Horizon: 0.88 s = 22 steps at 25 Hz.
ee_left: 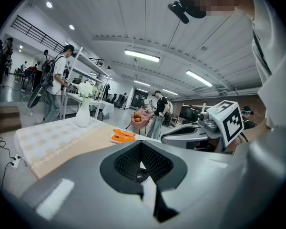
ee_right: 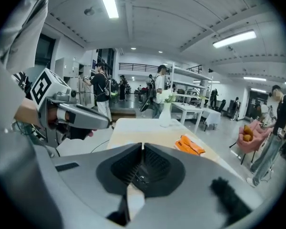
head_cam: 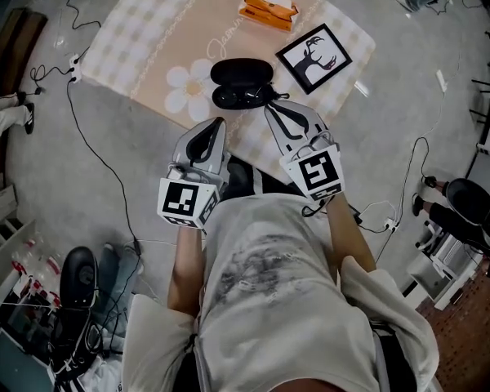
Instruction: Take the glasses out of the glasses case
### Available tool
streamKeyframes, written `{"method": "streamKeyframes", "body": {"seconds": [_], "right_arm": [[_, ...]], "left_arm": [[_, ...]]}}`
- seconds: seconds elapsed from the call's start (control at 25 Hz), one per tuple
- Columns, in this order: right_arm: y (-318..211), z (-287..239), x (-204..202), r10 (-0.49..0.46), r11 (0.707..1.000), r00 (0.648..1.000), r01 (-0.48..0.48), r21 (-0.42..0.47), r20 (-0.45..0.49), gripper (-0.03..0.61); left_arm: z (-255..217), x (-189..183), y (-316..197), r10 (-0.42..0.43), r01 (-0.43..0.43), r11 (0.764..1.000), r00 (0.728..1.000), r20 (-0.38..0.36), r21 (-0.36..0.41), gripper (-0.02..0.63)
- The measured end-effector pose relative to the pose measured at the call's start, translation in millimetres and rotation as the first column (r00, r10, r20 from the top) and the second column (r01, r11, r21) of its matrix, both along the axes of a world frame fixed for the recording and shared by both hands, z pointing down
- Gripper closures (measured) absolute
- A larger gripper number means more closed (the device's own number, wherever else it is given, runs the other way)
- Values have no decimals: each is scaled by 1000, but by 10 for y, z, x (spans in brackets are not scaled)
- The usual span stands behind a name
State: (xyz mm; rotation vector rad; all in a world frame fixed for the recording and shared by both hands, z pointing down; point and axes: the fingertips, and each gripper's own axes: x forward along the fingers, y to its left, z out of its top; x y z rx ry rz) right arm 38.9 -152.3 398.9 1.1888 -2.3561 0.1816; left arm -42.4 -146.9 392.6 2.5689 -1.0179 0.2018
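Note:
A black glasses case (head_cam: 240, 83) lies open on the near part of the checked tablecloth (head_cam: 147, 39). Dark glasses (head_cam: 238, 97) rest in its near half. My left gripper (head_cam: 219, 123) is held just short of the table's near edge, shut and empty, a little to the left of the case. My right gripper (head_cam: 271, 109) is shut too, its tip close to the case's near right end; contact is unclear. In the left gripper view the jaws (ee_left: 141, 145) meet at their tips. The right gripper view shows the same (ee_right: 142, 148).
An orange packet (head_cam: 267, 11) lies at the table's far side and a framed deer picture (head_cam: 314, 59) to the right of the case. A white vase (ee_left: 82, 115) stands on the table. Cables (head_cam: 90, 137) cross the floor on the left. Several people stand in the background.

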Motion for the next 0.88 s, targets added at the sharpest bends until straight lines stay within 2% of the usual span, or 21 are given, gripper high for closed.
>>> {"method": "streamKeyframes", "body": {"seconds": [0.32, 0.8, 0.88], "right_arm": [[-158, 337, 19, -96, 995, 995, 95, -39, -20, 560], [-239, 786, 34, -230, 969, 971, 221, -112, -70, 560], [-264, 838, 35, -245, 964, 967, 235, -123, -75, 540]], "left_arm": [[224, 55, -91, -25, 25, 1000, 998, 58, 2, 609], [547, 134, -145, -85, 90, 995, 992, 90, -47, 609], [587, 153, -149, -86, 91, 994, 992, 96, -53, 609]]}}
